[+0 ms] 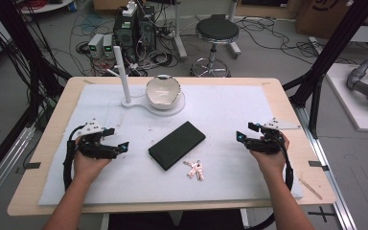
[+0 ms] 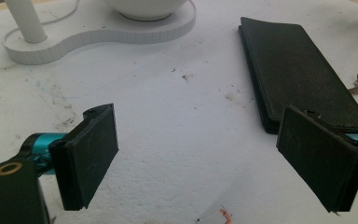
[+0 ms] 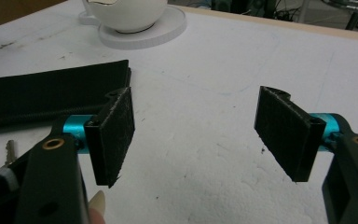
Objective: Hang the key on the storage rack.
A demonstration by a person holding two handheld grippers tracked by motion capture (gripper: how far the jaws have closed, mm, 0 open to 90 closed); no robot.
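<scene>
A flat black leather wallet [image 1: 177, 144] lies mid-table on white foam, metal keys [image 1: 194, 169] just beside its near corner. The left gripper [image 1: 116, 141] and right gripper [image 1: 244, 132] flank it, jaws spread and empty. Thin and flush to the foam, the wallet could slide from the pads.

a: what's on the table, by count?
b: one black wallet [image 1: 177, 144] at centre frame, one bunch of keys [image 1: 194, 169] just below it, one white bowl [image 1: 163, 91] on one white stand [image 1: 126, 101] at upper centre.
a: and grippers?
b: two, the left gripper [image 1: 117, 140] and the right gripper [image 1: 244, 131].
</scene>
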